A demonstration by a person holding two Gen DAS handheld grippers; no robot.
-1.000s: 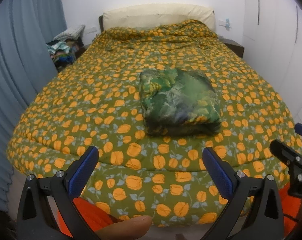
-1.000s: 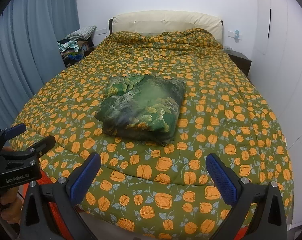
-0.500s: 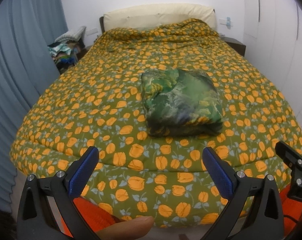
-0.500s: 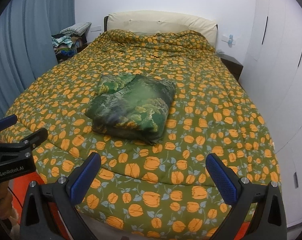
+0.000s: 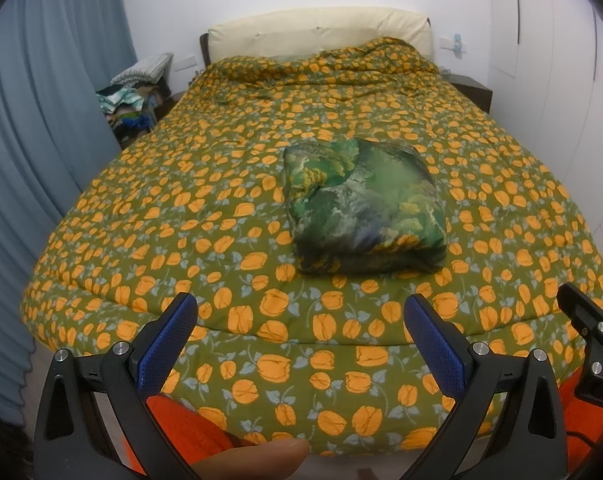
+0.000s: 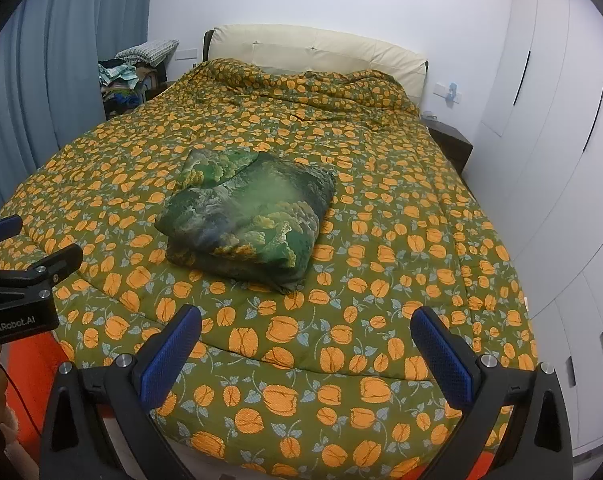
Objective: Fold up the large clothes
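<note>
Left wrist view: my left tool point(image 5: 297, 320) hangs at 6 o'clock, fingers spread wide with nothing between them, short of the foot of the bed point(image 5: 261, 360). The folded green garment with a mottled leaf-and-landscape print point(image 5: 363, 208) lies as a compact square bundle on the olive quilt strewn with orange tulips point(image 5: 181, 200), slightly toward 2 o'clock of frame centre and well apart from both tools.

Change over the last second: both views have drawn back and lifted a little, so more of the quilt's near edge now shows below the bundle, while the bundle itself has kept its shape and place. I read this as withdrawal after a finished fold; the task looks essentially complete for this garment.

Right wrist view: my right tool point(image 6: 305, 332) is likewise spread apart and empty. Here the bundle point(image 6: 249, 220) sits toward 10 o'clock of centre, and its stacked layers show along the near edge, with a loose corner protruding at its far-left side.

View differences: only the right wrist view shows the white wardrobe doors point(image 6: 541, 140) at 3 o'clock; only the left wrist view shows a thumb point(image 5: 257, 460) at 6 o'clock. Each view catches the other tool at its margin.
</note>
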